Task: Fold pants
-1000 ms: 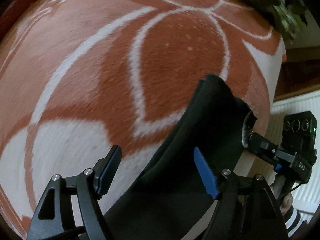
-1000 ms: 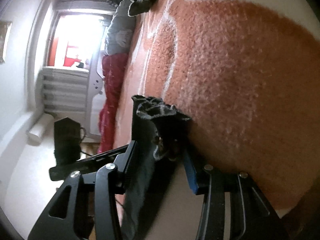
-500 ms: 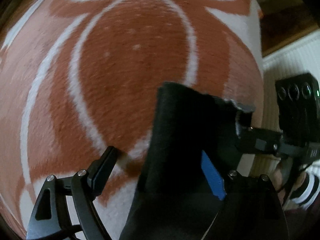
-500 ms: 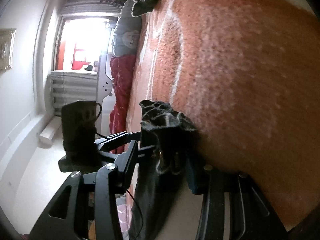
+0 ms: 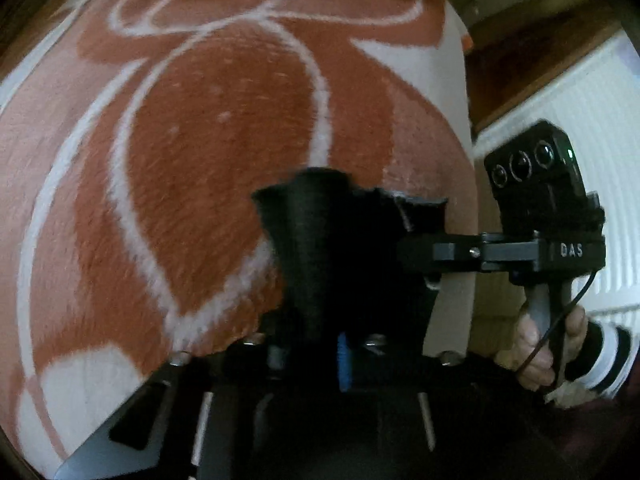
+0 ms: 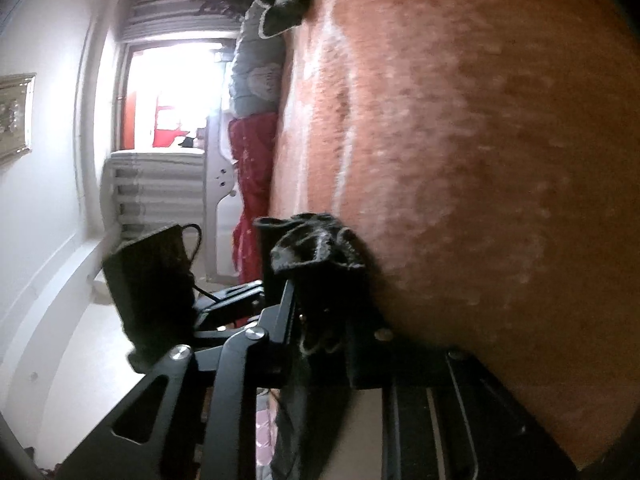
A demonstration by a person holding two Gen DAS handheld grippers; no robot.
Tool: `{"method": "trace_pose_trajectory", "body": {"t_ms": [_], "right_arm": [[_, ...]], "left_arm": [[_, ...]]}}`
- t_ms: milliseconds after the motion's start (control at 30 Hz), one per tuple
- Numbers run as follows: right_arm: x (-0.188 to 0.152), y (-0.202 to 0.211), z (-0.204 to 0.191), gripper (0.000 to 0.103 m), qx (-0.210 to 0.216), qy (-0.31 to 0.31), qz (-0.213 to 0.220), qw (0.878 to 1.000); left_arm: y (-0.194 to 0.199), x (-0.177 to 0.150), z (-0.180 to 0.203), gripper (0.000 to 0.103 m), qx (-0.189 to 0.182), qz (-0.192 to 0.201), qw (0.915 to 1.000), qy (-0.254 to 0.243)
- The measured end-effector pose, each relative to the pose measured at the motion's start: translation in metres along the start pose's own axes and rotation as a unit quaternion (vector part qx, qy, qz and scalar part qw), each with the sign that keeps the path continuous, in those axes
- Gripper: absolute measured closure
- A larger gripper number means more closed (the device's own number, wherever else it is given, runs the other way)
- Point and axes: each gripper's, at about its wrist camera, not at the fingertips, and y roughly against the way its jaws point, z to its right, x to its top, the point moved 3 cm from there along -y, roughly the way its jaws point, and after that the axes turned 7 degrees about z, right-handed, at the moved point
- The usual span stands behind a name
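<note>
An orange rug (image 5: 224,160) with white looping lines is spread over the floor. A white ribbed radiator (image 5: 592,120) is mounted on the wall. Strong daylight is admitted through a window (image 6: 176,92); a framed picture (image 6: 14,116) is hung nearby.

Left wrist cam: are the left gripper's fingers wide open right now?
No, the left gripper is shut on the black pants, its fingers pinched together around the bunched fabric above the orange and white blanket.
</note>
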Motion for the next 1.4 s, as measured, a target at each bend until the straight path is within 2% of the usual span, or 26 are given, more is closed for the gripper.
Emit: {"method": "trace_pose_trajectory", "body": {"t_ms": [100, 333, 400, 433, 500, 633, 700, 767, 800, 833, 867, 933, 1000, 1033, 1067, 1100, 1167, 1267, 1333, 1400], "right_arm": [[-0.003, -0.003, -0.022, 0.082, 0.011, 0.028, -0.011, 0.999], [-0.032, -0.009, -0.076, 0.082, 0.048, 0.097, -0.058, 0.992], [-0.051, -0.014, -0.093, 0.082, 0.057, 0.120, -0.086, 0.987], [-0.061, -0.017, -0.099, 0.082, 0.060, 0.130, -0.101, 0.985], [-0.082, -0.025, -0.111, 0.082, 0.060, 0.150, -0.129, 0.978], [-0.133, -0.050, -0.123, 0.082, 0.055, 0.183, -0.198, 0.961], [-0.161, -0.068, -0.119, 0.082, 0.027, 0.205, -0.229, 0.951], [-0.176, -0.083, -0.110, 0.080, -0.022, 0.230, -0.239, 0.943], [-0.188, -0.095, -0.100, 0.080, -0.065, 0.247, -0.253, 0.933], [-0.194, -0.101, -0.095, 0.080, -0.087, 0.255, -0.261, 0.927], [-0.196, -0.102, -0.094, 0.080, -0.092, 0.257, -0.259, 0.926], [-0.195, -0.096, -0.101, 0.077, -0.095, 0.262, -0.249, 0.927], [-0.191, -0.088, -0.108, 0.058, -0.095, 0.264, -0.252, 0.926], [-0.190, -0.082, -0.111, 0.053, -0.089, 0.264, -0.251, 0.927], [-0.184, -0.072, -0.119, 0.044, -0.079, 0.265, -0.242, 0.930], [-0.179, -0.064, -0.122, 0.040, -0.071, 0.262, -0.234, 0.934], [-0.164, -0.047, -0.121, 0.040, -0.050, 0.235, -0.216, 0.946], [-0.138, -0.032, -0.100, 0.040, -0.050, 0.170, -0.186, 0.967], [-0.132, -0.030, -0.085, 0.039, -0.054, 0.139, -0.178, 0.973], [-0.130, -0.036, -0.070, 0.039, -0.040, 0.089, -0.179, 0.979]], "left_arm": [[0.023, -0.013, -0.009, 0.092, -0.011, 0.028, 0.9988, 0.040], [0.084, -0.052, -0.011, 0.091, -0.004, 0.080, 0.9933, 0.084], [0.105, -0.073, -0.012, 0.090, -0.003, 0.094, 0.9899, 0.107], [0.108, -0.073, -0.013, 0.090, -0.001, 0.097, 0.9887, 0.114], [0.128, -0.098, -0.017, 0.089, 0.007, 0.107, 0.9851, 0.135], [0.137, -0.154, -0.033, 0.087, 0.030, 0.111, 0.9754, 0.188], [0.133, -0.189, -0.048, 0.088, 0.055, 0.098, 0.9663, 0.232], [0.119, -0.217, -0.061, 0.089, 0.070, 0.072, 0.9549, 0.280], [0.117, -0.228, -0.066, 0.089, 0.067, 0.068, 0.9503, 0.296], [0.118, -0.237, -0.068, 0.089, 0.060, 0.073, 0.9453, 0.312], [0.124, -0.245, -0.069, 0.089, 0.051, 0.087, 0.9397, 0.327], [0.138, -0.258, -0.070, 0.084, 0.044, 0.112, 0.9286, 0.351], [0.150, -0.266, -0.069, 0.061, 0.034, 0.136, 0.9170, 0.373], [0.152, -0.268, -0.068, 0.056, 0.030, 0.147, 0.9116, 0.383], [0.157, -0.272, -0.066, 0.048, 0.025, 0.162, 0.9043, 0.394], [0.159, -0.273, -0.064, 0.040, 0.019, 0.171, 0.8998, 0.401], [0.159, -0.274, -0.061, 0.033, 0.001, 0.193, 0.8864, 0.421], [0.151, -0.270, -0.060, 0.031, -0.027, 0.203, 0.8730, 0.443], [0.142, -0.264, -0.062, 0.031, -0.039, 0.200, 0.8653, 0.458], [0.128, -0.253, -0.063, 0.031, -0.049, 0.195, 0.8580, 0.473]]}}
